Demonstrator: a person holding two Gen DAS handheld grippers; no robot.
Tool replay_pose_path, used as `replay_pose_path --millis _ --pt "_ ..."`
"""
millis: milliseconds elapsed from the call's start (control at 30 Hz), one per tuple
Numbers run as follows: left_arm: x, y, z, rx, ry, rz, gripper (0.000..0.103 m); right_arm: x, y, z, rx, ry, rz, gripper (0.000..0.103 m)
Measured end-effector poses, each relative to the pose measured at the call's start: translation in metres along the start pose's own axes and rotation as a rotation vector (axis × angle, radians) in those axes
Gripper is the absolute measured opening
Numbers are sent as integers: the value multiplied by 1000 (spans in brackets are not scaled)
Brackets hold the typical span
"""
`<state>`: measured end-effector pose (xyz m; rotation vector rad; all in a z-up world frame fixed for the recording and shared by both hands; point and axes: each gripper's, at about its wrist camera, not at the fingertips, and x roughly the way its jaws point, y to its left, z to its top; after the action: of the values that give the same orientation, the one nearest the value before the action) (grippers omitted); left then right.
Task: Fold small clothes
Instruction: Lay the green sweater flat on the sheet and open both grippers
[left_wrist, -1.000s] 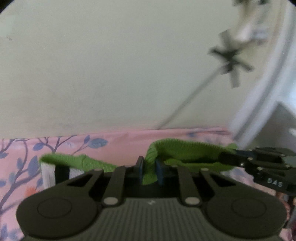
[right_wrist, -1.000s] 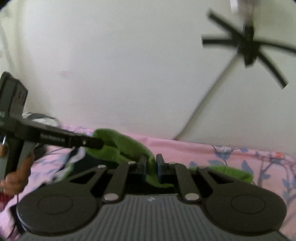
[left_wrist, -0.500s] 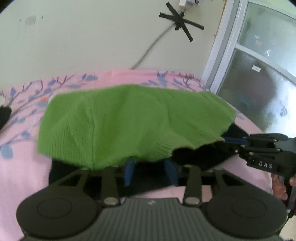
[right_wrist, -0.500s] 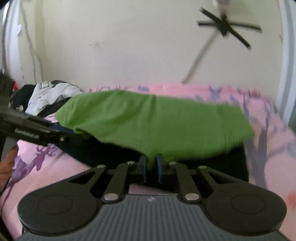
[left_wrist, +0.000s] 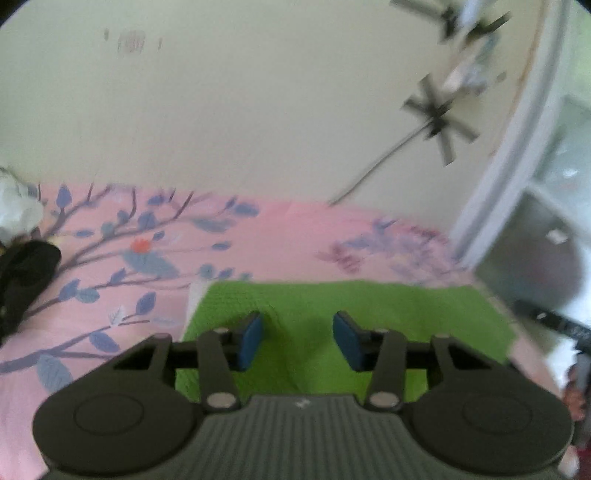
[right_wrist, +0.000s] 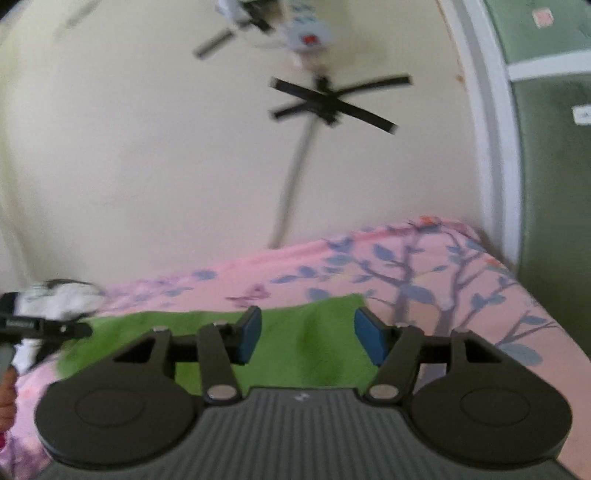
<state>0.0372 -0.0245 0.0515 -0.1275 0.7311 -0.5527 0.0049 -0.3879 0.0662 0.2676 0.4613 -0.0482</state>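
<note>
— Counting from the biggest down: how many things lie in front of us?

— One bed (left_wrist: 288, 236) with a pink sheet printed with blue-leaved branches, one green knit garment (left_wrist: 369, 306) lying flat on it, one heap of white and dark clothes (left_wrist: 22, 236) at the far left, and two sets of tongs.

— Where does the garment sit?

— Spread as a rough rectangle near the bed's right end, its far edge straight and its right corner (right_wrist: 347, 306) near the bed's right edge. Bare pink sheet runs open between it and the wall, and between it and the heap.

— Texture?

— Fine ribbed knit, soft, with a shallow crease down the middle under each set of tongs. The sheet is smooth cloth. Both views are blurred.

— And the tongs?

— The left tongs (left_wrist: 297, 339) stand apart over the green knit, blue pads clear of it. The right tongs (right_wrist: 306, 338) are opening, wider still, pads not pressing the cloth. From the right view, the left tongs' black tips (right_wrist: 79, 329) reach over the garment's left edge.
</note>
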Motion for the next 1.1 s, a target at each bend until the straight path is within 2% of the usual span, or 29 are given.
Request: replay_pose_path --millis 33,67,100,133,233,300,333,367,400,467,533,600,667,700,767,867,900,1100 --pt "16 2 1 5 27 38 42 8 -2 -3 -1 23 -27 44" --pt "31 5 0 22 45 83 45 17 -5 -9 -2 63 -43 2" --pt "39 4 -2 66 14 112 45 24 -9 -17 1 98 -63 2" --pt "45 0 -3 111 -5 144 46 23 -13 -26 4 87 -61 2" --pt "48 -10 -6 138 -12 198 47 14 -15 -31 20 67 -80 2" --pt "43 -13 -9 153 -10 205 48 9 -12 -28 16 75 -97 8" --pt "38 -12 -11 140 -3 195 50 9 -12 -25 17 77 -102 15" --pt "30 -10 -13 120 -3 168 55 4 -11 -24 27 68 -92 40" --pt "22 -10 -14 103 -10 135 64 -2 -12 -22 42 44 -81 54" --pt "2 -11 -20 68 -39 66 70 -17 -9 -20 57 -1 -68 54" --pt "-11 -15 -26 42 -52 -7 70 -26 -4 -20 85 -24 -47 53" --pt "-14 -23 -31 46 -39 -63 69 -27 8 -19 110 -30 32 57" --pt "-9 -34 -37 87 -15 -59 67 -23 28 -19 85 -19 94 54" --pt "-3 -37 -41 108 2 -44 67 -18 40 -19 59 -9 128 50" --pt "9 -40 -48 142 36 3 67 -5 58 -25 12 23 166 49" --pt "9 -49 -55 208 14 32 69 25 64 -45 -10 149 134 48" --pt "10 -51 -56 218 12 37 71 25 62 -54 -14 113 140 47" --pt "11 -54 -58 246 14 46 80 7 47 -61 89 87 162 50"
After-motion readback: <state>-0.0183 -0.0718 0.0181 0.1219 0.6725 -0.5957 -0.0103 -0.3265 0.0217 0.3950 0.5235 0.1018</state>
